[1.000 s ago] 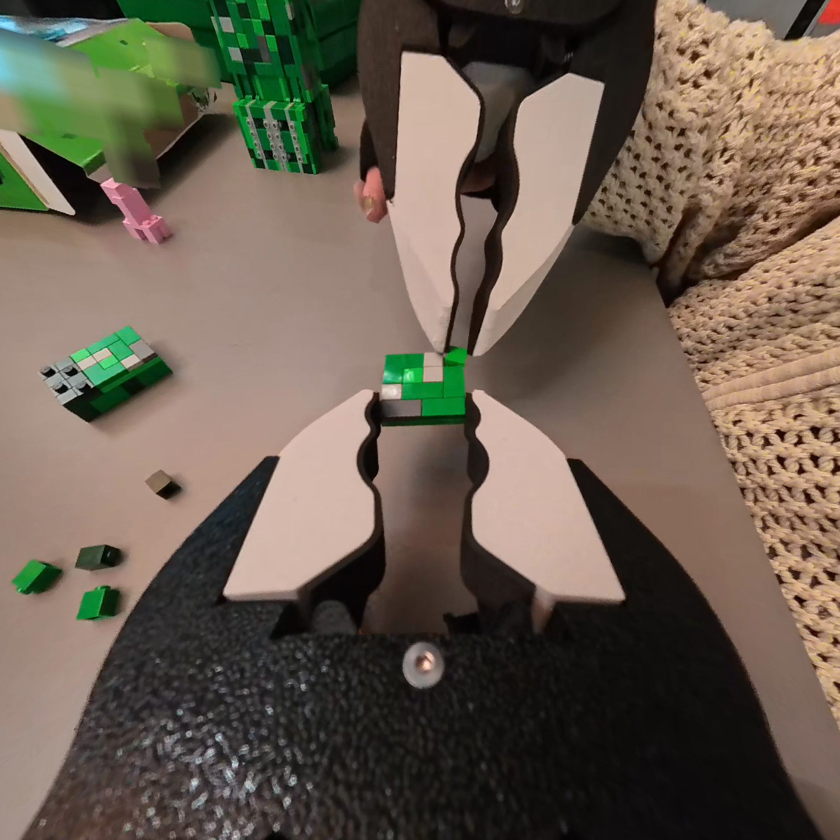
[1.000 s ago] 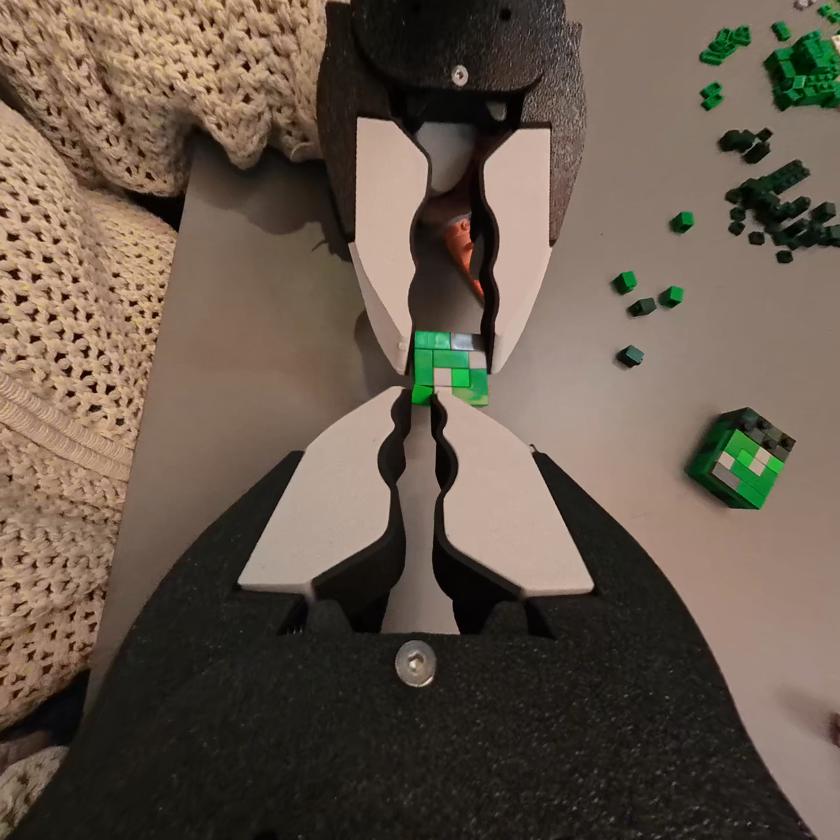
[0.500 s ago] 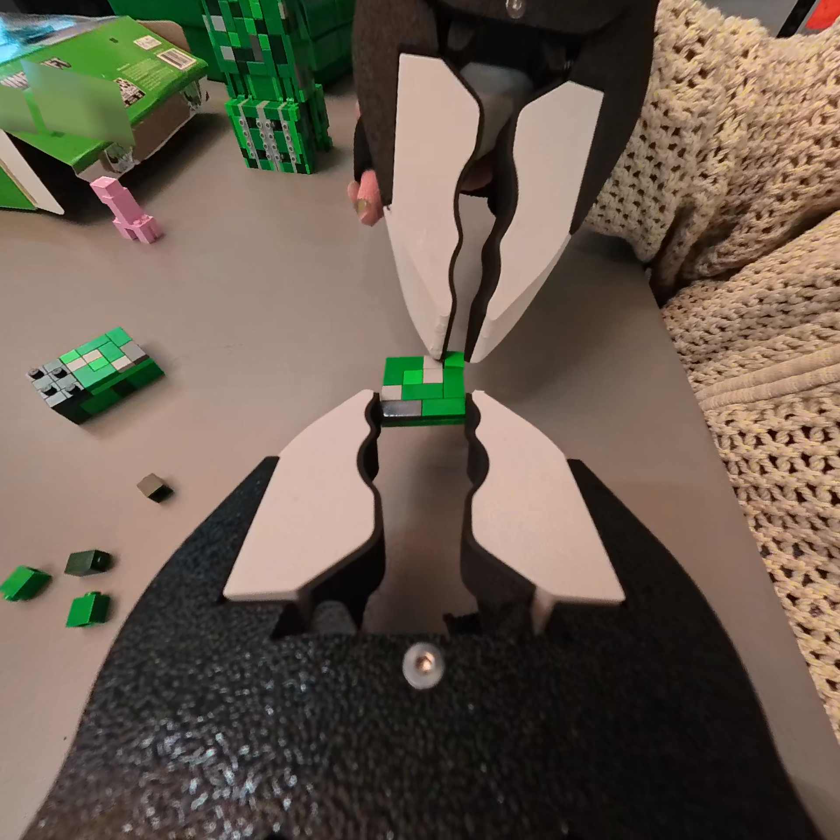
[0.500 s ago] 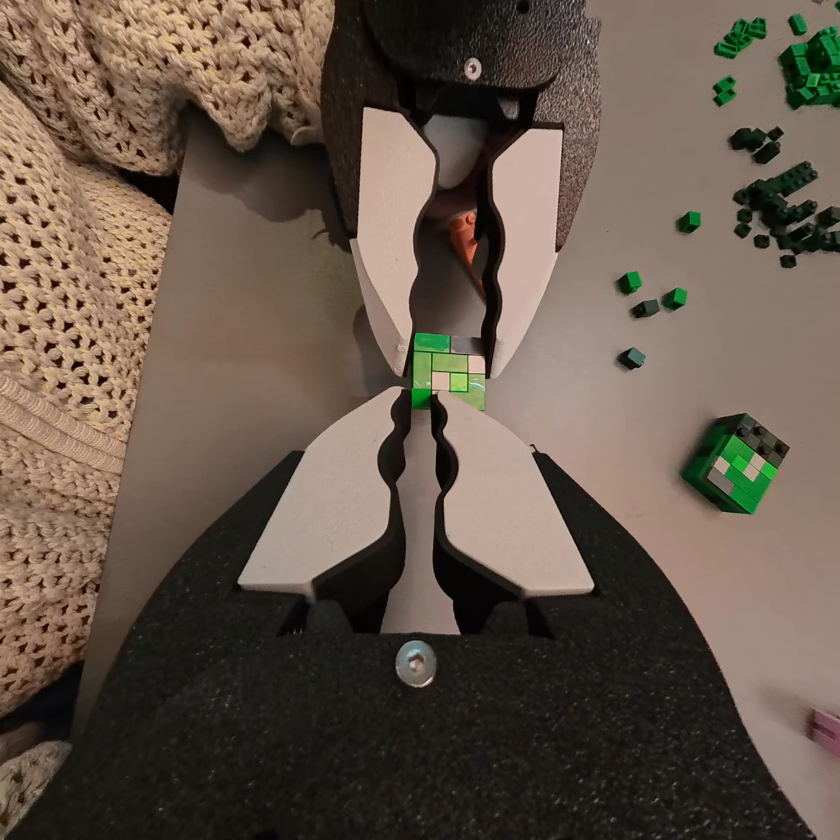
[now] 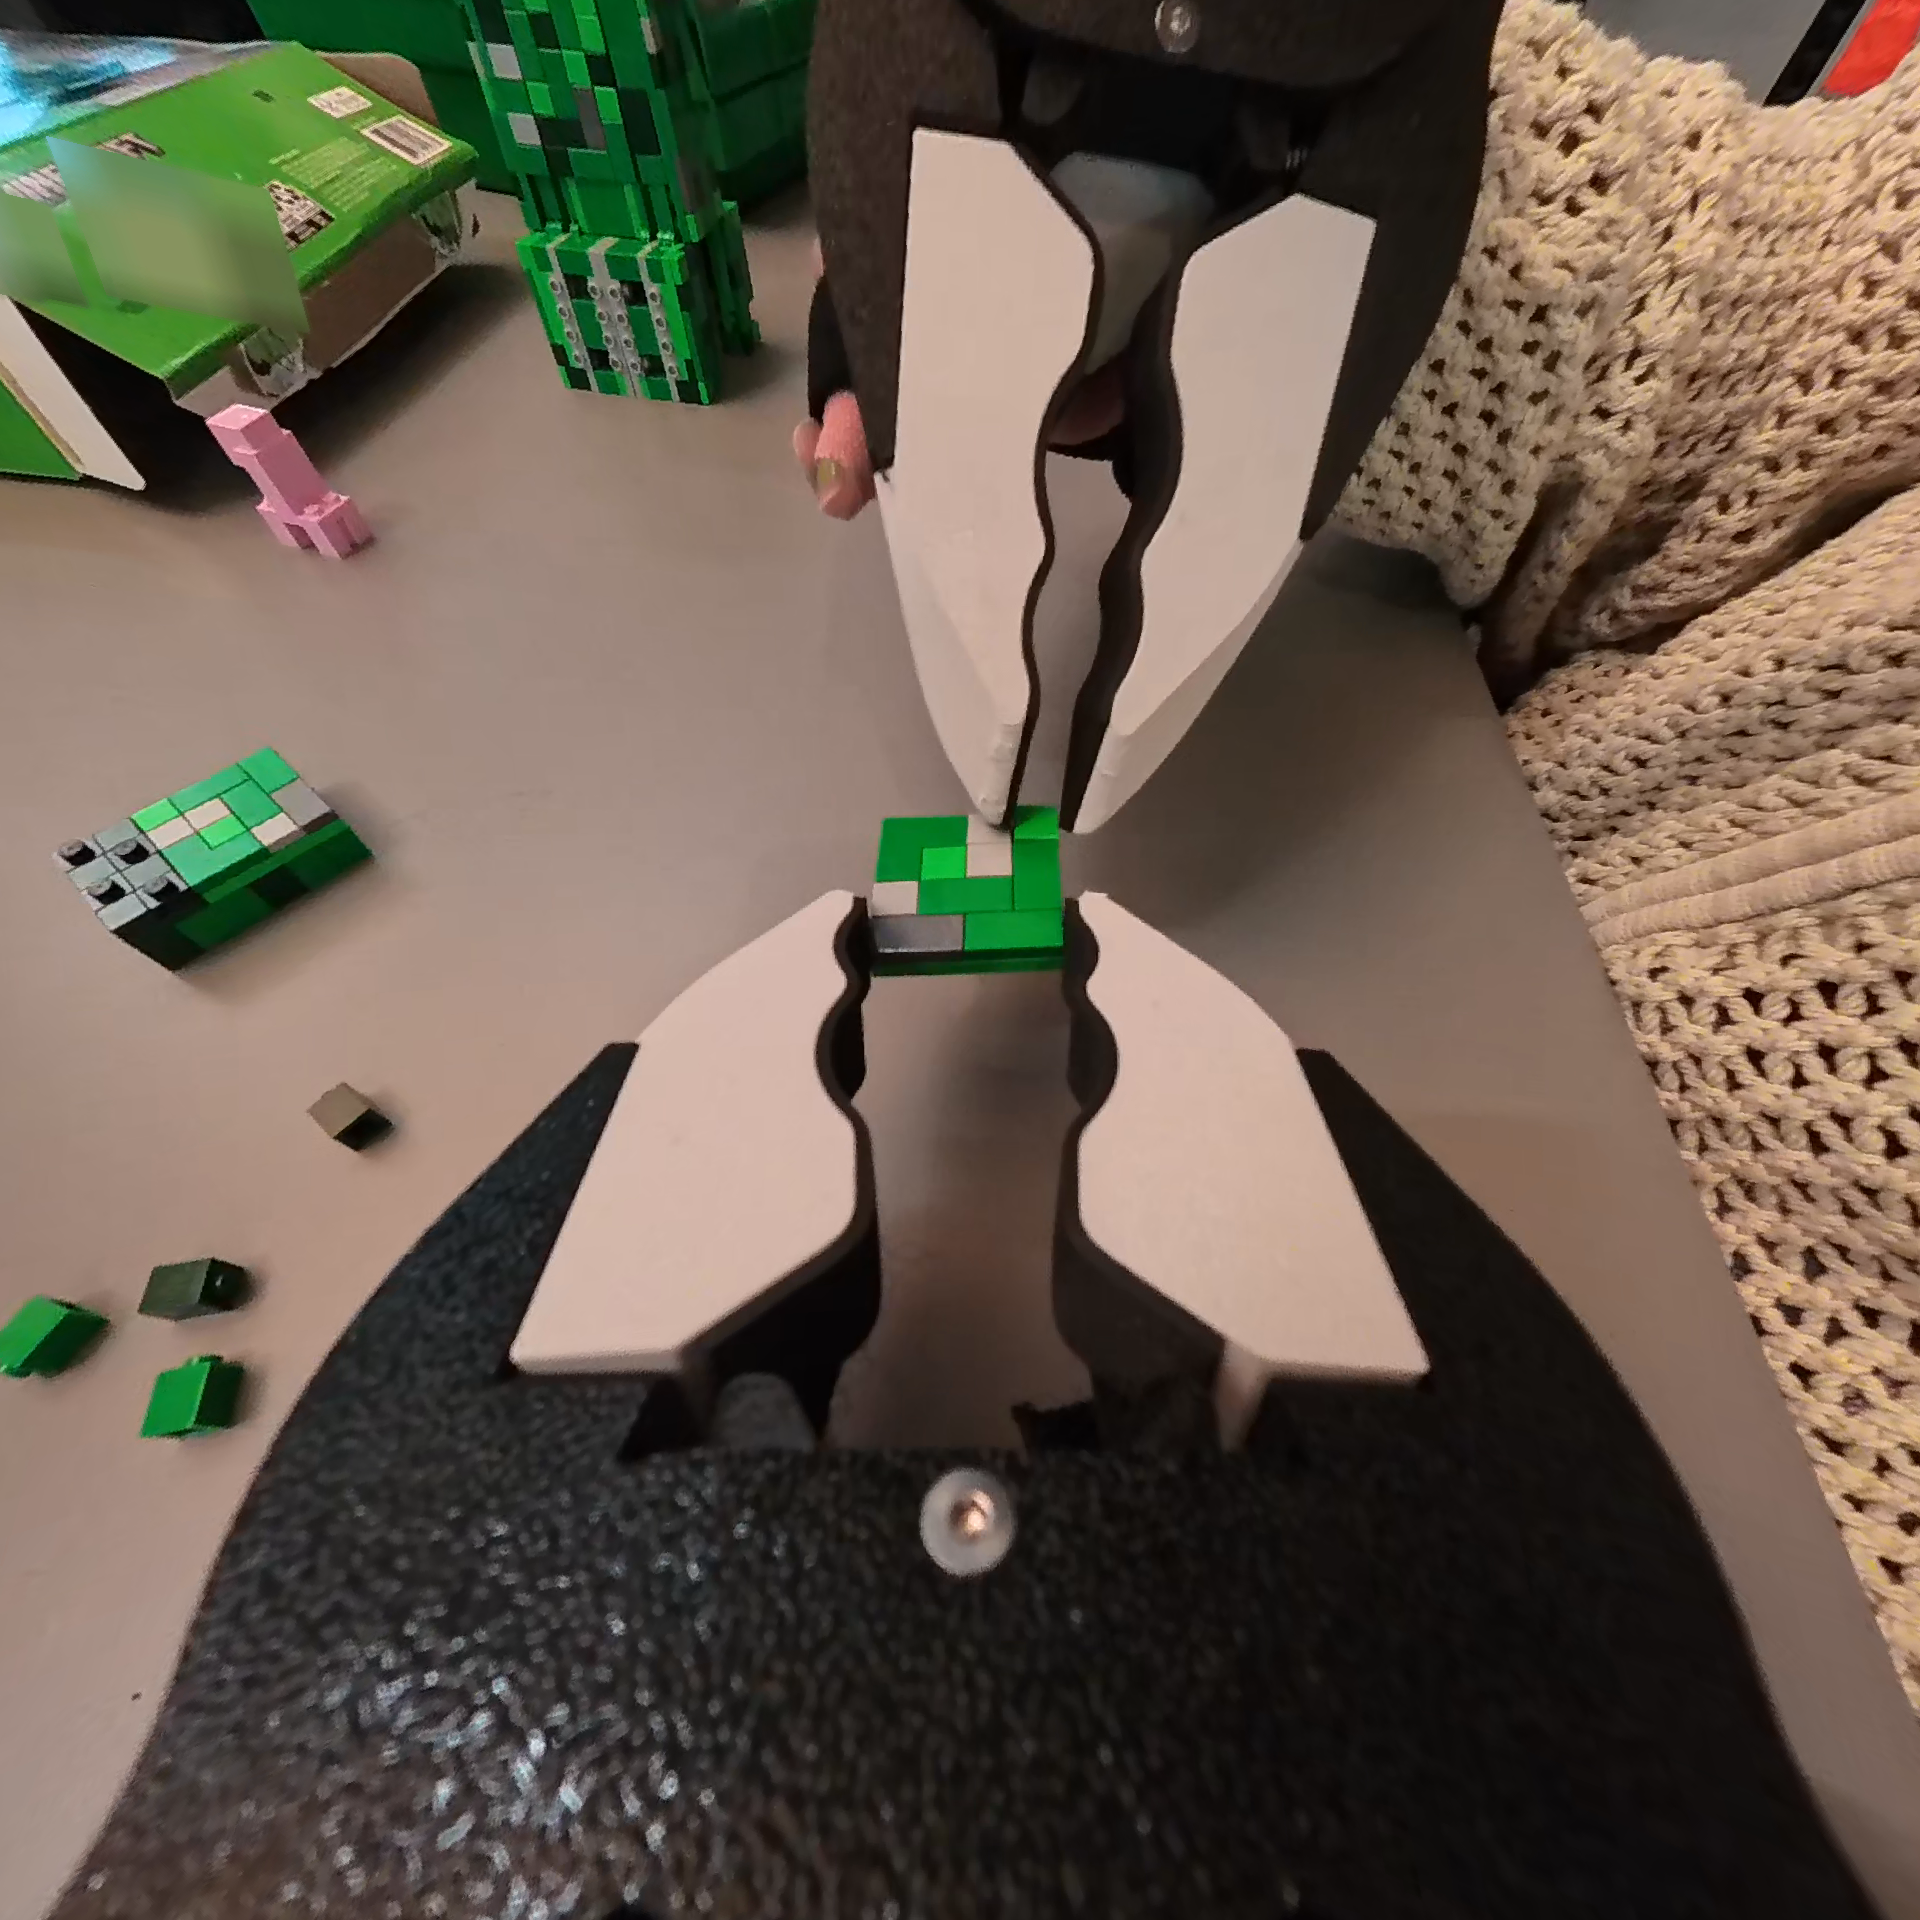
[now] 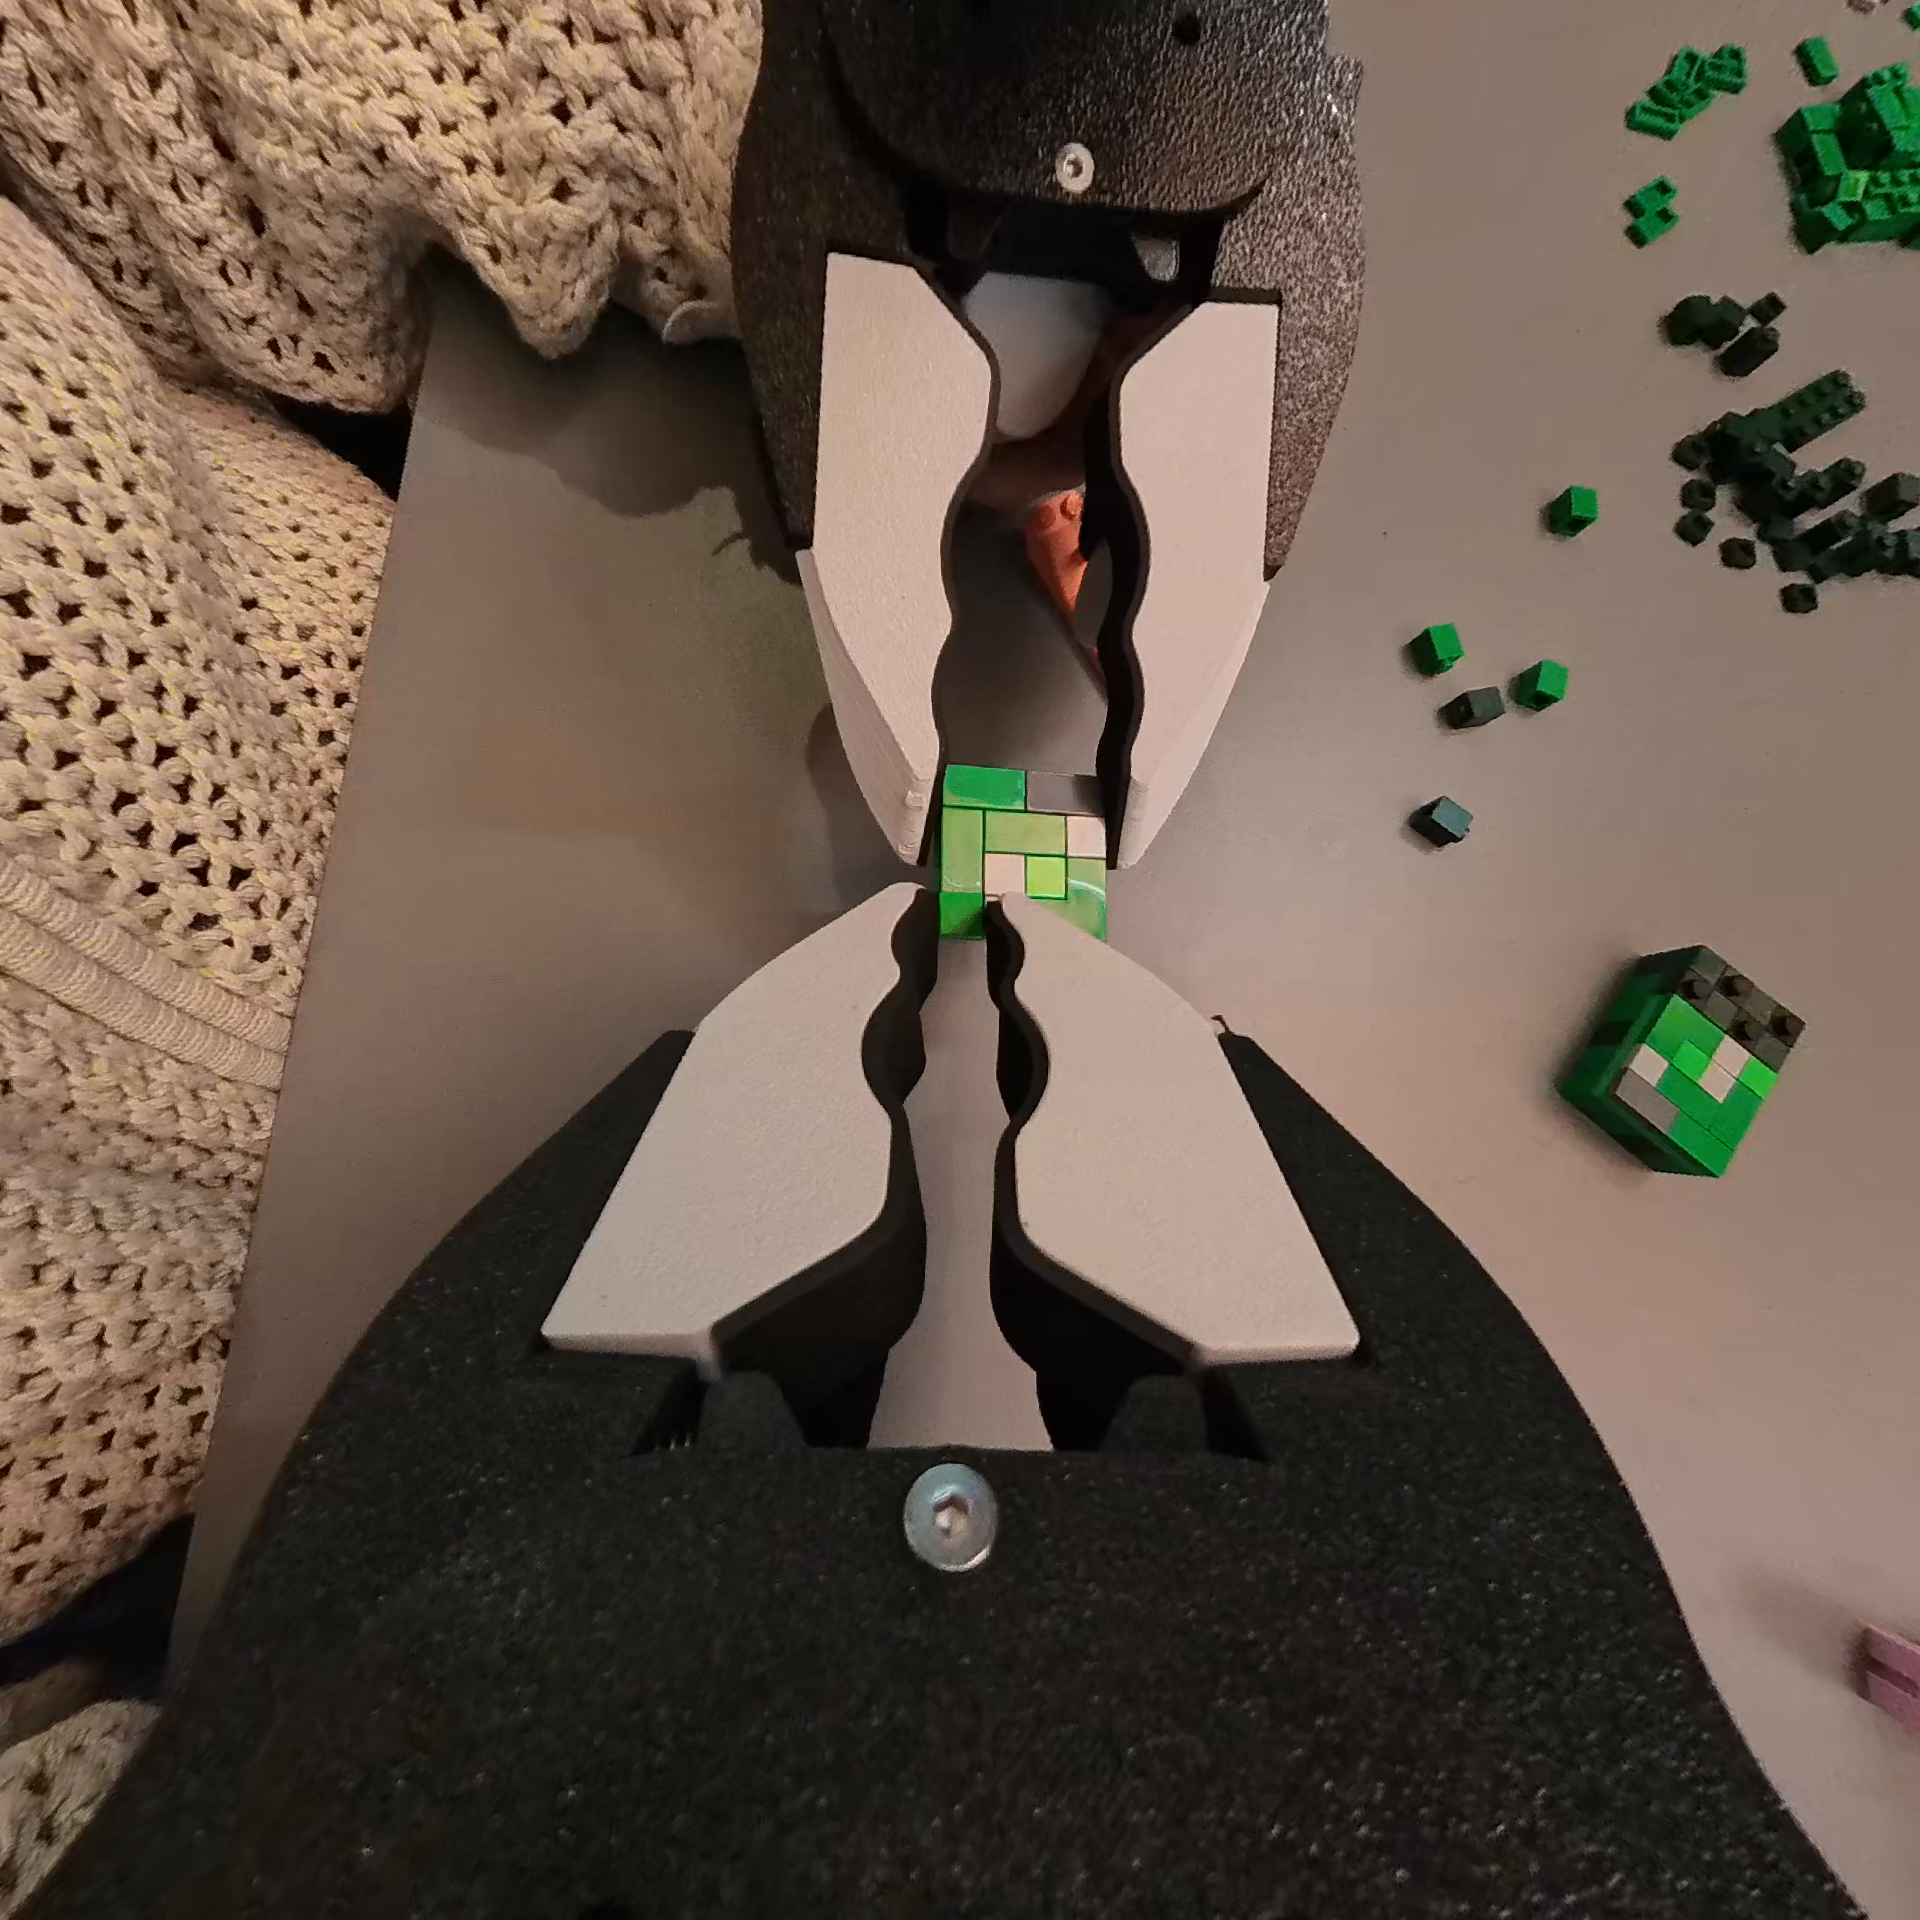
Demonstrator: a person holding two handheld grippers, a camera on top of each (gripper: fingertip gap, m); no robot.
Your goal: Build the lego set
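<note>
A small green, white and grey lego block (image 5: 966,899) sits on the grey table near its right edge. My left gripper (image 5: 966,920) is shut on its two sides. It also shows in the right wrist view (image 6: 1023,842), held between the left gripper's tips at the top. My right gripper (image 6: 956,906) is shut on a small green piece (image 6: 961,916) at the block's near left corner. In the left wrist view the right gripper (image 5: 1039,821) comes down from the top, with the green piece (image 5: 1036,826) between its tips on the block's far right corner.
A second green block (image 5: 213,857) lies to the left, also in the right wrist view (image 6: 1683,1060). Loose bricks (image 5: 197,1392) lie nearby, and piles of dark (image 6: 1808,488) and bright green bricks (image 6: 1860,156). A built green figure (image 5: 623,208), a green box (image 5: 260,187) and a pink figure (image 5: 291,478) stand behind. A knitted sleeve (image 5: 1714,623) lies along the table edge. Only a small space, under 4 cm, lies between the two pairs of fingers.
Both grippers stay at the block with the same hold. The block and grippers have shifted only slightly on the table.
</note>
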